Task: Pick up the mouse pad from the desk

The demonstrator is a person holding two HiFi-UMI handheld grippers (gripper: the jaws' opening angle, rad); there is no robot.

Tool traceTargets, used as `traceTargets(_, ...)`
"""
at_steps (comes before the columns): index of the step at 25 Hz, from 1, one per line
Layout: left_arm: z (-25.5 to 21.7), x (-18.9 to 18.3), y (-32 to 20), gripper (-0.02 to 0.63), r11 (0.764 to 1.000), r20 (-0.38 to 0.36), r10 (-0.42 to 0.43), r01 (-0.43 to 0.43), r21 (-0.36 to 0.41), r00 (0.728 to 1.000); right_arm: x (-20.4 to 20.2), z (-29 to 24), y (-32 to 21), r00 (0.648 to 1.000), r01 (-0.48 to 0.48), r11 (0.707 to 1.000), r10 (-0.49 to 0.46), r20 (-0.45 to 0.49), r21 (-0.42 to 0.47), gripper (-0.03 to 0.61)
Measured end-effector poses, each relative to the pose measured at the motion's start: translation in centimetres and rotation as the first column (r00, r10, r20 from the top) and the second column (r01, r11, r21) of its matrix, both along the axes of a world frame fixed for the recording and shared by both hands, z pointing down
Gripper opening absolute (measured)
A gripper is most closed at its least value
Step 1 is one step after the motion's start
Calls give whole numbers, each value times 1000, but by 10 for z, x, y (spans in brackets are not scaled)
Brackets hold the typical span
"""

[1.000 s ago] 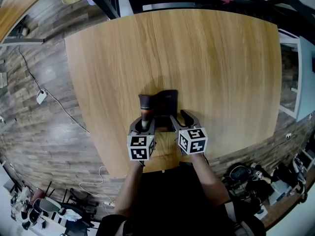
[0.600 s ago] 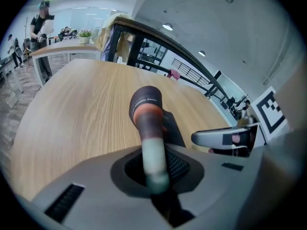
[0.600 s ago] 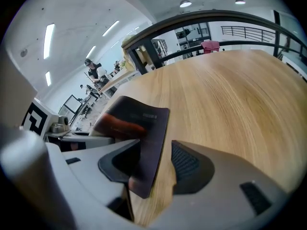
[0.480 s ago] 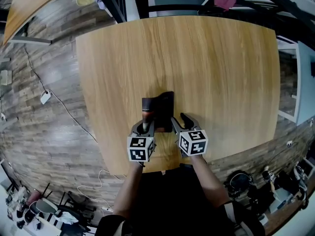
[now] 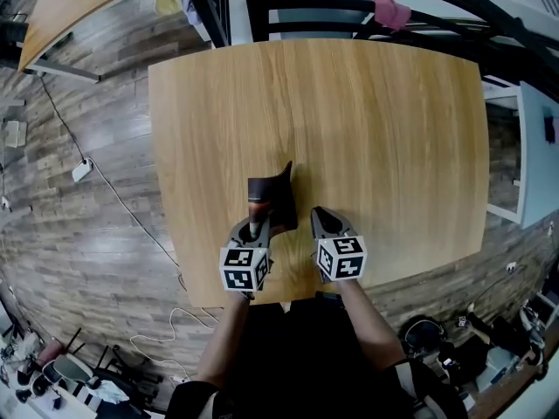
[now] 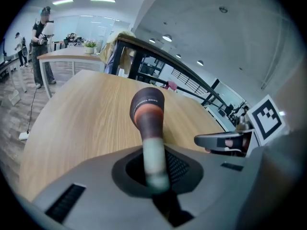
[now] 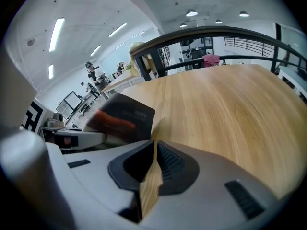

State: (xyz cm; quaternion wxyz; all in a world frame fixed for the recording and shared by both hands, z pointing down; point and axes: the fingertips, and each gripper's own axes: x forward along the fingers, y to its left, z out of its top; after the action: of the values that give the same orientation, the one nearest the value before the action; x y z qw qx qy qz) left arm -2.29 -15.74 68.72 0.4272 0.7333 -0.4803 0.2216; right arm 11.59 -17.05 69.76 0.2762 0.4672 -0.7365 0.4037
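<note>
The mouse pad is dark with an orange stripe. It hangs lifted off the wooden desk, curled, its far corner pointing up. My left gripper is shut on the pad's near edge; its jaws have just been closing on it. In the left gripper view the pad rises edge-on from the jaws of the left gripper. My right gripper sits just right of the pad, apart from it. Its jaws have just been closing and hold nothing. In the right gripper view, the right gripper shows only wood in its slit, with the pad off to the left.
A dark chair with a pink cloth stands behind the desk's far edge. A cable and power strip lie on the plank floor to the left. The desk's near edge is right under my hands. People stand far off.
The pad lay mostly flat with its left edge raised; now it is up off the desk in the left gripper. The right gripper, open before, has shut. Both grippers have risen.
</note>
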Motion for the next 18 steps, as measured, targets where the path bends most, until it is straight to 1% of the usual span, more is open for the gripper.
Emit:
traceTargets(4, -14, -4, 5, 44, 999, 9, -12, 12, 37, 1000, -1, -10, 6, 1000, 5, 1000, -5, 7, 18, 38)
traceTargets(10, -43, -25, 10, 43, 996, 3, -32, 32, 82, 999, -20, -37, 13, 1000, 5, 998, -7, 23, 58, 35)
traceTargets(18, -103, -46, 19, 43, 981, -2, -28, 27, 194, 1000, -37, -86, 20, 999, -32, 985, 27, 33, 167, 32)
